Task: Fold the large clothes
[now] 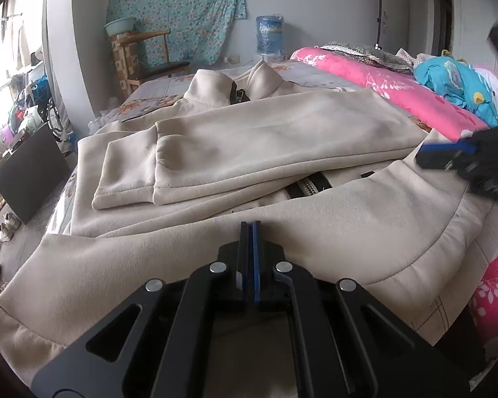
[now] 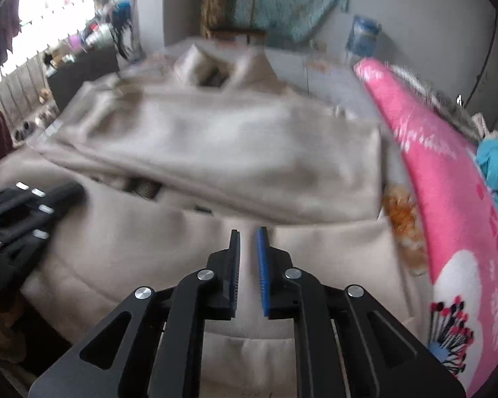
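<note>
Beige jacket (image 1: 255, 139) is spread on the bed (image 1: 308, 73), both sleeves already laid across the chest. Hem half is raised toward the collar; fold unfinished. Left gripper (image 1: 250, 229) is seen closed, apparently pinching hem cloth. Right gripper (image 2: 248, 232) is narrowly parted, nothing held.

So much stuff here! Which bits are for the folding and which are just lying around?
For the job: beige jacket, left tongs, right tongs.

Lying about: pink quilt, blue clothes, water jug, chair, shoes.
</note>
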